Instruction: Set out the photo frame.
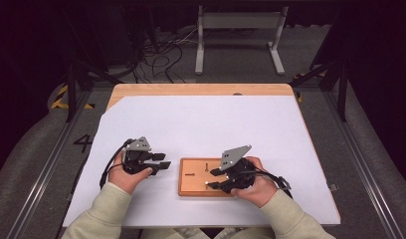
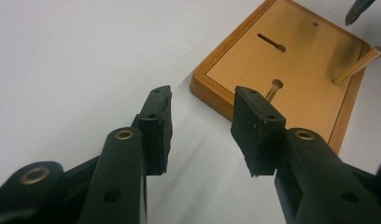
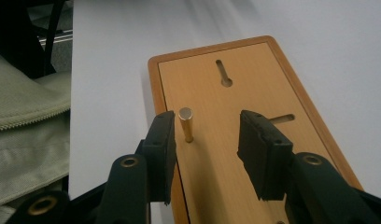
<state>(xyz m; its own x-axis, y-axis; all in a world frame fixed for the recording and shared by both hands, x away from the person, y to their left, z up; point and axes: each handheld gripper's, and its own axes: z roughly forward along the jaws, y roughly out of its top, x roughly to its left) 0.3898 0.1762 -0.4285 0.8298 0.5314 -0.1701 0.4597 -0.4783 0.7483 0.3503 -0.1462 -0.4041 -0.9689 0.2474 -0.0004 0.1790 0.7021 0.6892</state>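
While both hands rest low on the white-covered desk (image 1: pixel 201 124), a wooden board (image 1: pixel 193 186) lies flat between them, near the person's edge. It has a raised rim, a paler inset face, two keyhole slots (image 3: pixel 223 72) and a small brass-coloured peg (image 3: pixel 186 123) standing upright in it.

Left gripper (image 1: pixel 158 163) sits just beside the board's left edge, pointing toward it — jaws parted, nothing between them. In the left gripper view (image 2: pixel 202 123) the gap frames bare desk and the board's near corner; the peg (image 2: pixel 359 65) shows at the far side, tilted by the camera angle.

Right gripper (image 1: pixel 216 179) hangs over the board's right part, grey plate on top. Right gripper view (image 3: pixel 207 135): jaws spread wide w/ the peg between them, close to the left-hand jaw but apart from it — not gripped. A cream sleeve (image 3: pixel 25 121) w/ a zip fills that view's left edge.

Beyond the desk: grey floor, cables (image 1: pixel 156 55), a white metal stand (image 1: pixel 238 35).
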